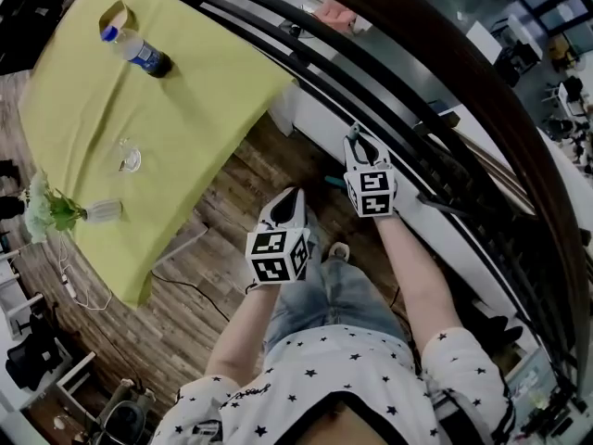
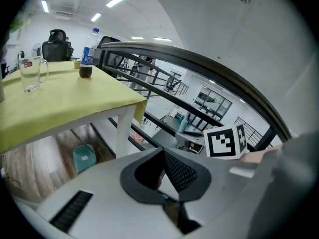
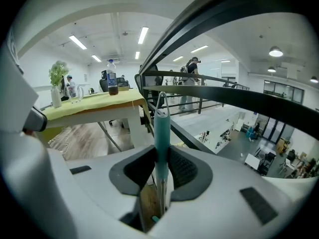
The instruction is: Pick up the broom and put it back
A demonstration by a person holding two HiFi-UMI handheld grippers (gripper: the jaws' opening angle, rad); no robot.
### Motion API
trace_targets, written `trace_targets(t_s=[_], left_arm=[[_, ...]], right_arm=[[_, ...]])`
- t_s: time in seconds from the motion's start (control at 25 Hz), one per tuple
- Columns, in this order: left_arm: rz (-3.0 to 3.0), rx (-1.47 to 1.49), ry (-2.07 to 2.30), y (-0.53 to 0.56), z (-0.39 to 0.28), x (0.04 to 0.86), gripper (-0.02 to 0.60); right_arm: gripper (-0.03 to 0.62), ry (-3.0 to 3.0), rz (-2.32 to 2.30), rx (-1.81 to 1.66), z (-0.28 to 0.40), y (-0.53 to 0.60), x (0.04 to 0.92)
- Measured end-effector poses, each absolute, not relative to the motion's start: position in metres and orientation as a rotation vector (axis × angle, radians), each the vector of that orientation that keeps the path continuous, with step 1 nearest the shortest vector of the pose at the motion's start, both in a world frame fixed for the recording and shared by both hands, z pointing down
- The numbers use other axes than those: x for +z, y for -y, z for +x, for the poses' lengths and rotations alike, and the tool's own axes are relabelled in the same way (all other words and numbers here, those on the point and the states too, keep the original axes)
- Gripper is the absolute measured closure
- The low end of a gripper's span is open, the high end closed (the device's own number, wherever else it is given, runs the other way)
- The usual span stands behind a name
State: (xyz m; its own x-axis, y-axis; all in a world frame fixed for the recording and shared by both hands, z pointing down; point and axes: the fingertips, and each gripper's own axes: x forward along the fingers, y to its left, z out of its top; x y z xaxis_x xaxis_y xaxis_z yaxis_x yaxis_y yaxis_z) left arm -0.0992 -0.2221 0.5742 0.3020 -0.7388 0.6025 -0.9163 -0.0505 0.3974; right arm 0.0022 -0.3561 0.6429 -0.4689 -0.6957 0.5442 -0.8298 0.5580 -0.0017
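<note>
The broom shows as a teal handle (image 3: 161, 133) with a wire loop at its top, standing upright between the pads of my right gripper (image 3: 161, 166), which is shut on it. In the head view that right gripper (image 1: 359, 137) is held out close to the dark railing (image 1: 435, 128). My left gripper (image 1: 295, 195) hangs lower and to the left, over the wooden floor. In its own view the left gripper (image 2: 163, 156) has its jaws meeting at the tips with nothing held. The broom's head is hidden.
A table with a yellow-green cloth (image 1: 204, 100) stands to the left, bearing a bottle (image 1: 139, 52), a glass (image 1: 128, 158) and a vase with a plant (image 1: 65, 213). A teal object (image 2: 84, 158) lies under the table. The railing runs along the right, over a drop to a lower floor.
</note>
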Motion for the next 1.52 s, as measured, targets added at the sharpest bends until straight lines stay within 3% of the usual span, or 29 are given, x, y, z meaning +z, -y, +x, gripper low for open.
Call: trace_targets(t_s=[1.52], left_arm=[[1.588, 0.165, 1.702, 0.190, -0.193, 0.576, 0.571]], right_arm=[[0.517, 2.507, 0.798, 0.211, -0.183, 0.349, 0.621]])
